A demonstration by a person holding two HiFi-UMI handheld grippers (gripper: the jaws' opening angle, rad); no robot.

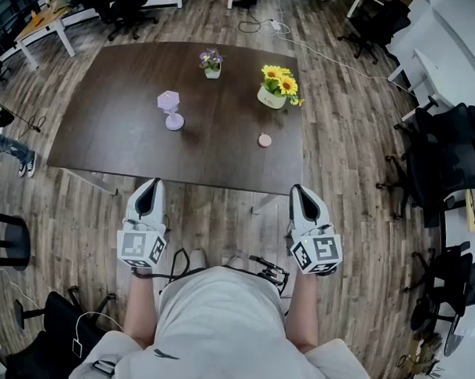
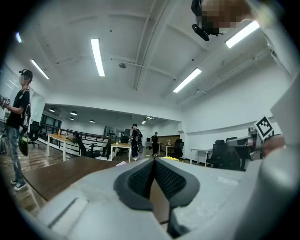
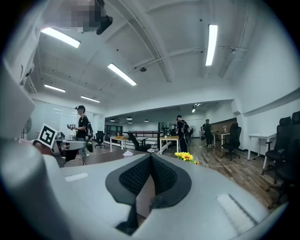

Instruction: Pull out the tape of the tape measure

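Left gripper [image 1: 149, 187]: jaws clenched together, empty, at the table's [image 1: 106, 132] front edge.
Table middle: bare wood between purple ornament [image 1: 171, 110] and tape measure.
Tape measure [image 1: 265, 140]: near the right edge, just before the sunflowers [image 1: 277, 86].
Right gripper [image 1: 302, 195]: clenched, empty, by the front-right corner.

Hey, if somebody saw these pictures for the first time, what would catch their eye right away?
First the left gripper and right gripper, both white, shut and empty, held level side by side just short of the dark wooden table. On the table, the bright sunflower pot stands out at the far right, with a small pink disc, perhaps the tape measure, lying nearer in front of it.
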